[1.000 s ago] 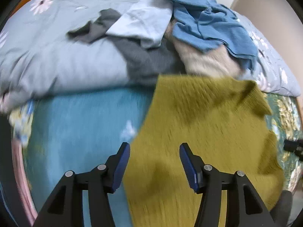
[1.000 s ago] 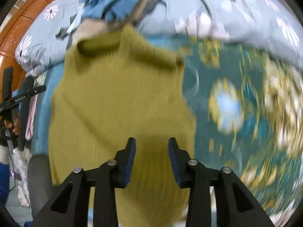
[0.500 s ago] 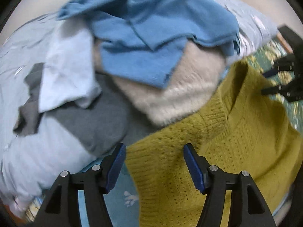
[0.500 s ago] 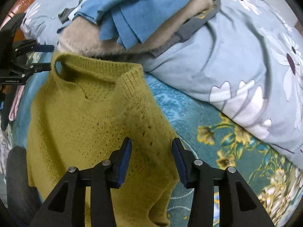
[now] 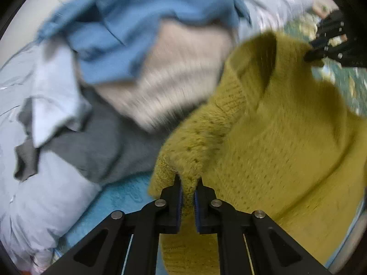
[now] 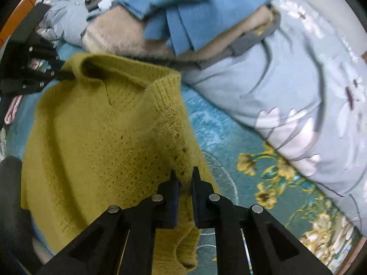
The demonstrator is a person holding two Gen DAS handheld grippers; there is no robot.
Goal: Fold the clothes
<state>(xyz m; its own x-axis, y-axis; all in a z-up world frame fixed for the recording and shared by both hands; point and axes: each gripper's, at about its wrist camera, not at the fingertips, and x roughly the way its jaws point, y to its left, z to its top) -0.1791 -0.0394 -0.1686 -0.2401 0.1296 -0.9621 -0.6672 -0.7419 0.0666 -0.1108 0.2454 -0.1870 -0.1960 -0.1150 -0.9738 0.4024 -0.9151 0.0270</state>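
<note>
Bedding fills both views: a teal floral bedspread (image 6: pixel 231 137) carries the work, with a pale blue flowered duvet (image 6: pixel 298 73) bunched along its far side. On that duvet sits a heap of unfolded clothes: a blue garment (image 5: pixel 137 23) on top, a cream fuzzy sweater (image 5: pixel 174 78) beneath it, a grey garment (image 5: pixel 101 144) and a light blue shirt (image 5: pixel 52 96) toward the left end.

Item under handling is the mustard knit sweater (image 6: pixel 98 142), spread on the bedspread just before the heap. Its long axis runs from the near edge of the bed toward the heap, with the ribbed collar (image 6: pixel 128 73) at the far end, touching or nearly touching the cream sweater. The hem end runs out of view near the cameras.

Left gripper (image 5: pixel 188 183): jaws closed almost fully, with a fold of the sweater's left shoulder edge pinched between the blue pads. Right gripper (image 6: pixel 184 176): jaws likewise nearly together, clamped on the knit at the right shoulder edge. Each gripper shows at the margin of the other's view, at the opposite shoulder.

Fabric at both grip points appears raised slightly off the bedspread, though motion blur in the left wrist view makes that uncertain.
</note>
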